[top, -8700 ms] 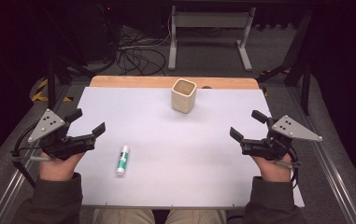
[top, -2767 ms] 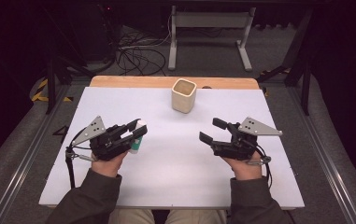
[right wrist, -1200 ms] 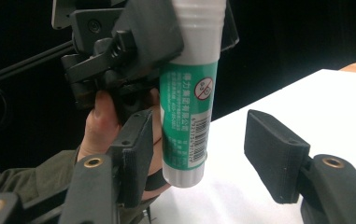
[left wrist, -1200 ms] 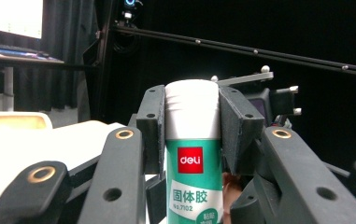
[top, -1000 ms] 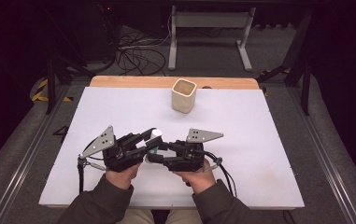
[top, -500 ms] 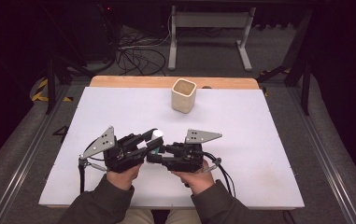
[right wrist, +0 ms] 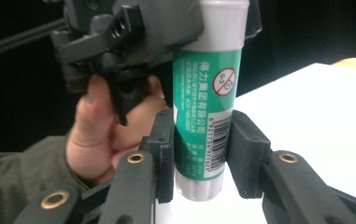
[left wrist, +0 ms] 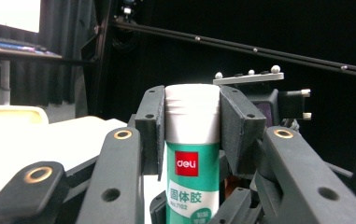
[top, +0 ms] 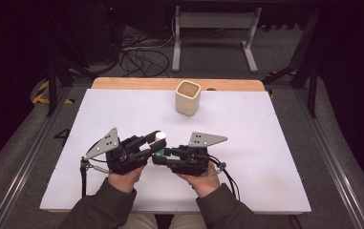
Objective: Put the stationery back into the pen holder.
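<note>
High view: the left gripper (top: 147,144) and right gripper (top: 163,158) are met tip to tip near the front of the white table (top: 265,157), with a glue stick (top: 160,140) held upright between them, off the table. A beige cup (top: 188,97) is seen well apart, near the far edge. In the left gripper view, the stick's white cap (left wrist: 192,112) is clamped by the left jaws. In the right gripper view, the green body (right wrist: 205,116) is flanked near its base by the right jaws; the left pad is pressed to it, while contact on the other side cannot be told. A hand (right wrist: 105,135) is seen behind.
</note>
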